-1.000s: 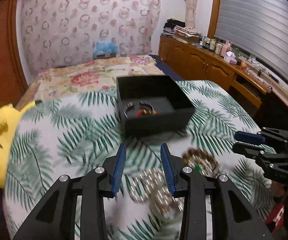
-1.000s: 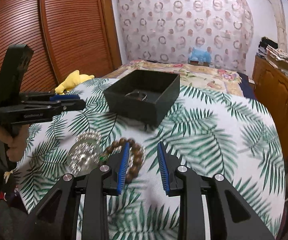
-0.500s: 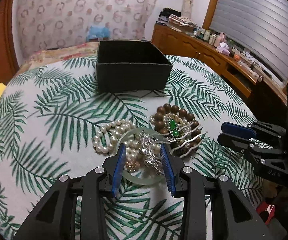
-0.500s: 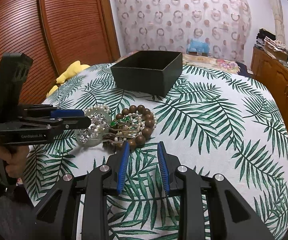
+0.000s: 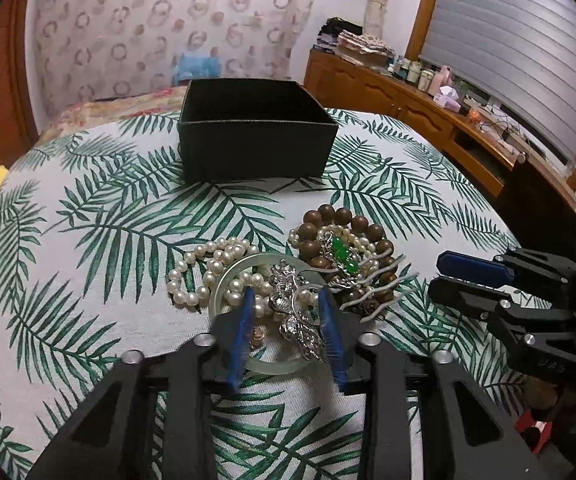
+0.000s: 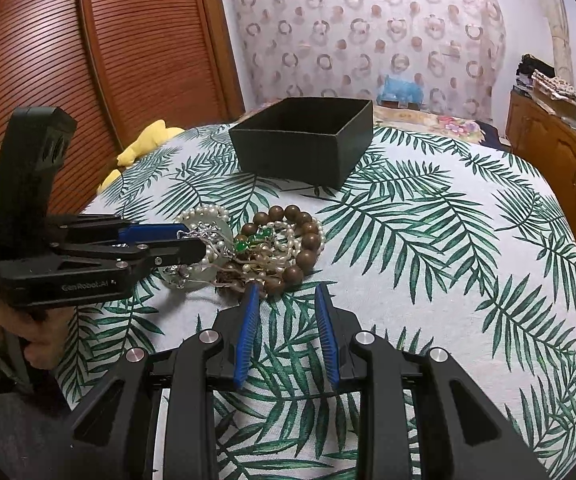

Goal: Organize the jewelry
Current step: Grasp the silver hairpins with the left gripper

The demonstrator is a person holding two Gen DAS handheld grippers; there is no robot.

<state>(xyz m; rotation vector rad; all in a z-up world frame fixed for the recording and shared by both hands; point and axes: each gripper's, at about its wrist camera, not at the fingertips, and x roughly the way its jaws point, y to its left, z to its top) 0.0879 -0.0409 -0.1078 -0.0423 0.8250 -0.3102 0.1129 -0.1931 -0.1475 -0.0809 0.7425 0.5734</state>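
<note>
The black box [image 5: 254,148] sits beyond the jewelry heap, its inside hidden, while the left tongs [image 5: 286,312] have just been closing around the silver piece [image 5: 295,320] and the right tongs [image 6: 286,308] stand apart, empty.

I see a black box [image 5: 254,148] on a white cloth with green palm fronds [image 5: 88,240], white pearls [image 5: 204,264], brown wooden beads [image 5: 315,224], green stones [image 5: 343,254], blue-padded gripper fingers [image 5: 244,320].

Left gripper [image 5: 286,300] closing (right gripper [image 6: 286,292] agape).
</note>
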